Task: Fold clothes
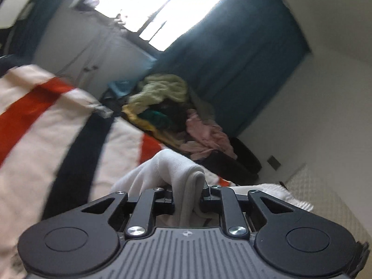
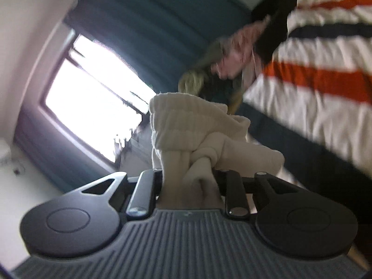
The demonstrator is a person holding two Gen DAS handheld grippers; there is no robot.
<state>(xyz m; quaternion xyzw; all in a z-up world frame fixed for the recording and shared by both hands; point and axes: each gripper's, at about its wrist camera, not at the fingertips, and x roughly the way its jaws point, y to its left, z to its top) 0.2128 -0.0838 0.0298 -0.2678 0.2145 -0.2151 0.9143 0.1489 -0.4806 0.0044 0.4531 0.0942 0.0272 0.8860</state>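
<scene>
So both tongs have hold of the same kind of cream-white fabric. The left tongs [image 1: 186, 200] are clamped on a bunched fold of the white garment [image 1: 162, 174], which humps up just ahead of the tips and runs back between the jaws toward the camera. The right tongs [image 2: 189, 181] are pinched on a ribbed cream cuff [image 2: 186, 121], twisted into a knotty wad right at the tips with the ribbed part standing up beyond them. Can't tell for sure whether it's one garment or two.

Past and to the left of the left tongs there's a big striped cloth [image 1: 46, 121], white with orange and navy bands; in the right wrist view that striped cloth [image 2: 325, 69] fills the upper right side, all pretty blurry.

Farther out ahead of the left tongs sits a heap of clothes [image 1: 172, 116]: pale yellow-green on top, mustard, teal, dark stuff, pink spilling toward the right. Behind the heap hangs a teal curtain [image 1: 244, 65] next to a bright window [image 1: 158, 7]. Off to the right of the left tongs is a white wall [image 1: 325, 116].
</scene>
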